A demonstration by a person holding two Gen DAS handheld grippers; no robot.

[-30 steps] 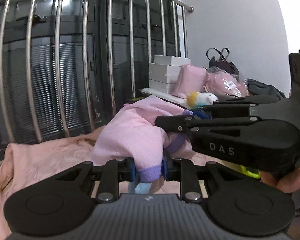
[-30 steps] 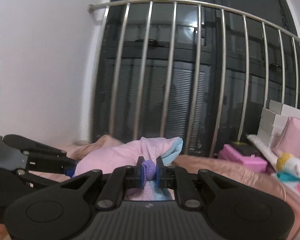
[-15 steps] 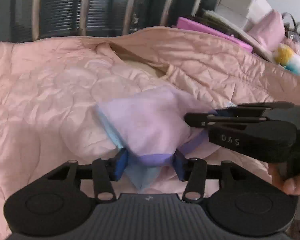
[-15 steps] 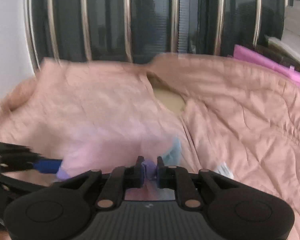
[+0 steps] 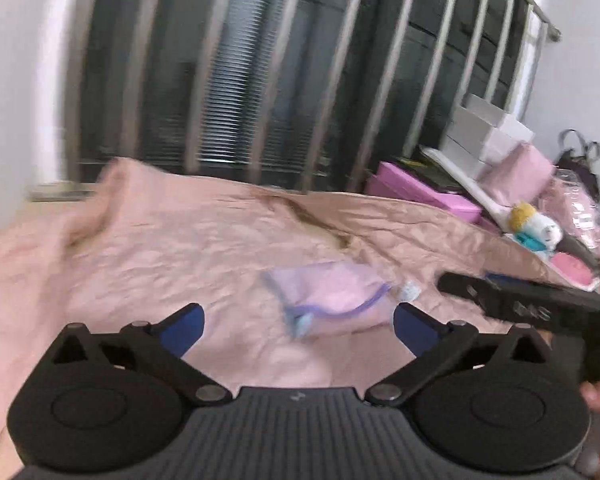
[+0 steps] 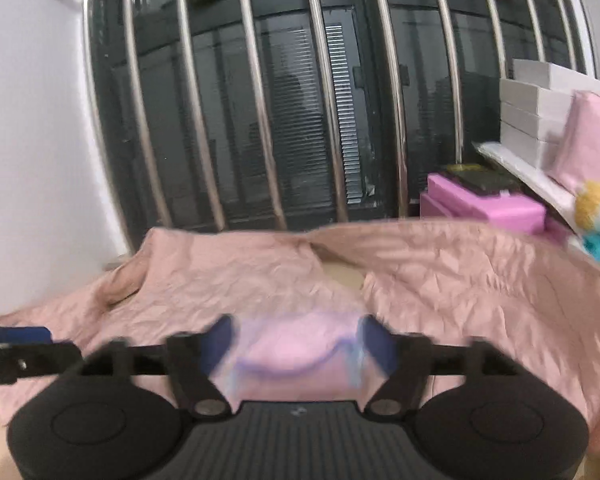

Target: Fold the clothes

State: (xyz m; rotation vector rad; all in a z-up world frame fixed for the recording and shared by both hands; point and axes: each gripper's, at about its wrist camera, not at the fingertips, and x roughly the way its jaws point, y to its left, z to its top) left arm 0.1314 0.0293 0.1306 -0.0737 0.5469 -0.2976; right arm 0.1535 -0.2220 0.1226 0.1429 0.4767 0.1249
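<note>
A small pink garment (image 5: 332, 300) with purple trim lies on the pink quilt (image 5: 160, 248) of the bed. The left gripper (image 5: 298, 326) is opening wide, holding nothing, with the garment just beyond its fingers. The right gripper (image 6: 298, 342) is also opening; the garment shows between its blurred fingers, apparently released. To finish the release cleanly, both should probably clear the cloth without snagging the trim.

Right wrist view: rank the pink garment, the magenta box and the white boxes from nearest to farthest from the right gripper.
1. Pink garment: lying on the bed between the opening jaws of the right gripper.
2. Magenta box: beyond the bed, right.
3. White boxes: stacked farther back, far right.
</note>
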